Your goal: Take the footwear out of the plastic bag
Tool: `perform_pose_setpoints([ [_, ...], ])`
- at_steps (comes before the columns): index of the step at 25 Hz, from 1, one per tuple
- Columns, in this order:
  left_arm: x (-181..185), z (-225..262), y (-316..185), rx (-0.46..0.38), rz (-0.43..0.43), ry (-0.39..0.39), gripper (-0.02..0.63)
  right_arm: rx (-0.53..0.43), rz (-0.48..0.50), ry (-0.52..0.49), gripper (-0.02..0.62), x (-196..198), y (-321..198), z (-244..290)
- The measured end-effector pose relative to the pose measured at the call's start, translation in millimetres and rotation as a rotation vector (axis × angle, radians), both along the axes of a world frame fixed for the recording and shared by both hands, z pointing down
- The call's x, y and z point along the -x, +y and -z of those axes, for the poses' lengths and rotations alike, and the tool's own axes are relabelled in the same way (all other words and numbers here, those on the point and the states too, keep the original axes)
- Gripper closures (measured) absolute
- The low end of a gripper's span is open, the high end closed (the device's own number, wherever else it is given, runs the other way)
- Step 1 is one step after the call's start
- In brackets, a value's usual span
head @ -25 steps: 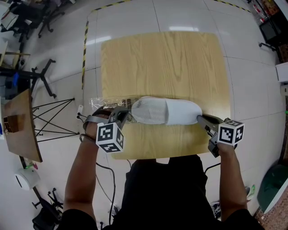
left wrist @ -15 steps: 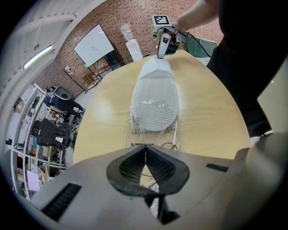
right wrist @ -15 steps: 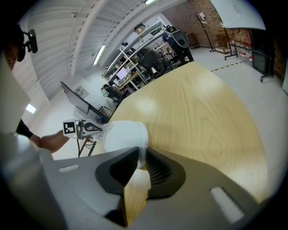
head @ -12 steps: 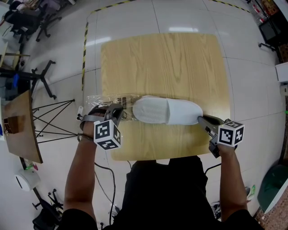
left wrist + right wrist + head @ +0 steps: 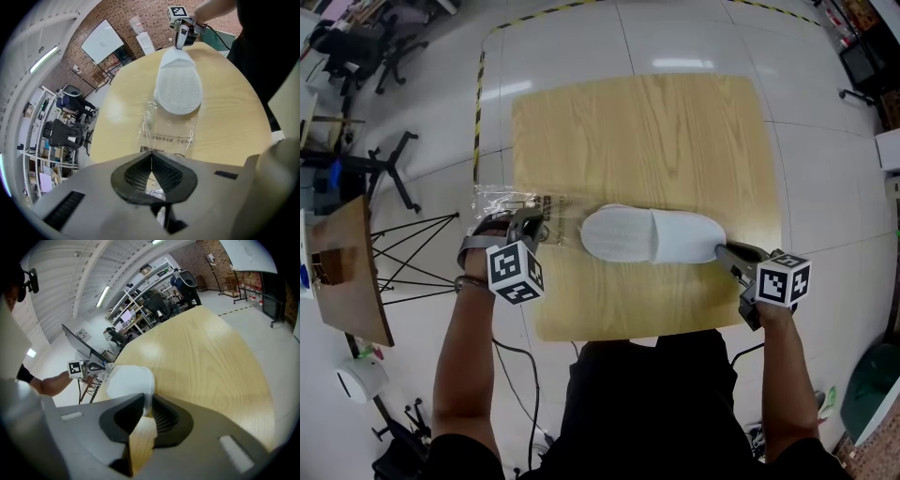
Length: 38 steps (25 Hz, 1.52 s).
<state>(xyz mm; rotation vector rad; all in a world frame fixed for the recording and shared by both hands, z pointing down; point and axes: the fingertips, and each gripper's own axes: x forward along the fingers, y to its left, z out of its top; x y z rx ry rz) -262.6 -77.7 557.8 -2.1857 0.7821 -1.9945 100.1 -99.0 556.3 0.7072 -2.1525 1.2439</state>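
Note:
A white slipper (image 5: 652, 234) lies sole-up across the near half of the wooden table (image 5: 647, 131). My right gripper (image 5: 727, 253) is shut on its right end; the white edge sits between the jaws (image 5: 145, 404). A clear plastic bag (image 5: 520, 204) lies flat over the table's left edge, and its right end just reaches the slipper's left end. My left gripper (image 5: 530, 230) is shut on the bag's near end, the film (image 5: 168, 126) stretching from the closed jaws (image 5: 151, 157) toward the slipper's ribbed sole (image 5: 178, 86).
The table's left edge runs just beside my left gripper. On the floor to the left stand a black tripod stand (image 5: 412, 248) and a wooden board (image 5: 342, 272). Yellow-black tape (image 5: 476, 112) marks the floor. Office chairs (image 5: 65, 129) and shelves stand farther off.
My left gripper has moved left toward the table's edge, dragging the bag with it. The bag has slid off the slipper, leaving the slipper bare. The right gripper has held still.

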Motion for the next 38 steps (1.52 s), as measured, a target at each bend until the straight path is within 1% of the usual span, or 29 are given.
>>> perform_pose_setpoints([
  [4,10.6,2.2,-11.8,-0.013,0.015,-0.025,0.597,0.001,0.008,0.007,0.537,1.0,0.3,0.1],
  [9,32.1,15.8,-41.2,-0.063,0.070,-0.062,0.597,0.005,0.017,0.009,0.537,0.8,0.6,0.9],
  [12,38.9,26.7,-60.2,-0.104,0.104,-0.065,0.597,0.007,0.019,0.009,0.537,1.3,1.1,0.0],
  [15,33.4,36.5,-80.1,-0.141,0.137,-0.042,0.598,0.007,0.022,0.010,0.537,1.8,0.9,0.1],
  [17,21.2,42.4,-92.9,-0.160,0.152,-0.011,0.598,0.006,0.025,0.008,0.537,2.2,0.1,1.1],
  [20,-8.0,48.0,-109.6,-0.184,0.153,0.050,0.598,0.005,0.026,0.006,0.537,1.9,0.1,1.8],
  [25,-72.9,45.2,-135.4,-0.195,0.101,0.135,0.598,0.010,0.024,0.002,0.537,-0.3,1.2,0.6],
  [28,-108.4,39.7,-146.1,-0.181,0.072,0.179,0.598,0.013,0.021,-0.004,0.537,1.3,1.1,1.9],
  [32,-145.8,26.7,-154.5,-0.146,0.069,0.232,0.598,0.025,0.009,-0.013,0.537,1.1,1.1,2.7],
  [35,-165.1,15.5,-158.0,-0.119,0.048,0.245,0.598,0.034,-0.003,-0.014,0.537,2.4,1.2,2.4],
  [38,-174.6,5.0,-160.9,-0.102,0.039,0.244,0.592,0.052,-0.024,-0.026,0.528,4.0,1.0,1.7],
])
